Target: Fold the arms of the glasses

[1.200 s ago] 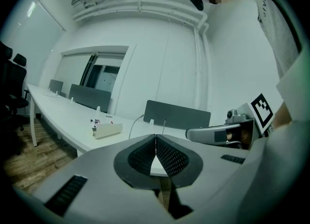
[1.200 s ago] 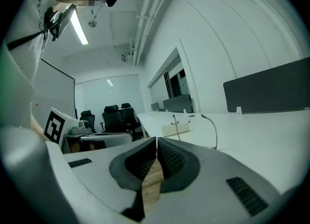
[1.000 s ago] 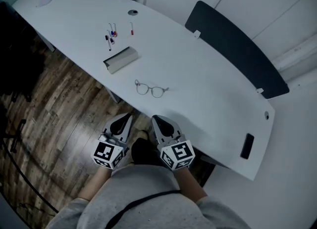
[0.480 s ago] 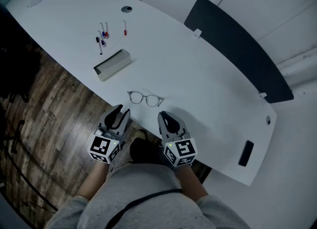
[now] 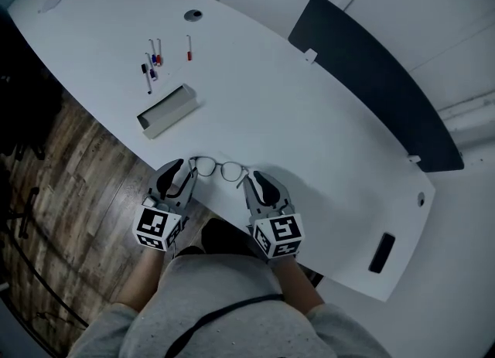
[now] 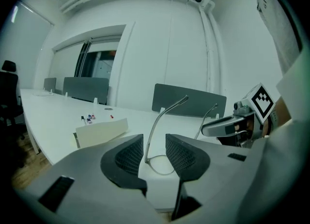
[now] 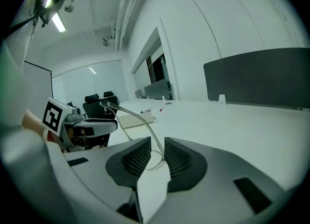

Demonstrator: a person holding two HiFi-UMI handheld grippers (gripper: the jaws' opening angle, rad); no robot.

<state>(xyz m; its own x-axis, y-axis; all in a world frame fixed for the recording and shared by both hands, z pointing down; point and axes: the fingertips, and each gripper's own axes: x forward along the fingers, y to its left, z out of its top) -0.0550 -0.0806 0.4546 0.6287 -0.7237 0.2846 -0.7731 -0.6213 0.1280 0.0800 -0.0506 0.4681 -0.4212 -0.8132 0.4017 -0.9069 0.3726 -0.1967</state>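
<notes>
A pair of thin-rimmed glasses (image 5: 219,168) lies near the front edge of the white table (image 5: 309,132), its arms unfolded and pointing up. My left gripper (image 5: 179,175) is at the left end of the glasses. Its jaws have just been opening and now stand open, with the left arm of the glasses (image 6: 161,119) rising untouched in the gap. My right gripper (image 5: 251,181) is at the right end, also open, and the other arm (image 7: 138,116) runs between its pads. Each gripper shows in the other's view: the right gripper (image 6: 232,126) and the left gripper (image 7: 87,126).
A grey oblong box (image 5: 166,110) lies farther back on the left, with several markers (image 5: 151,63) beyond it. A dark divider panel (image 5: 371,78) lines the far edge. A black flat object (image 5: 382,252) lies at the right end. Wooden floor (image 5: 69,186) is below the edge.
Both grippers have moved forward from below the table's edge up to the two ends of the glasses. The glasses have not shifted on the table.
</notes>
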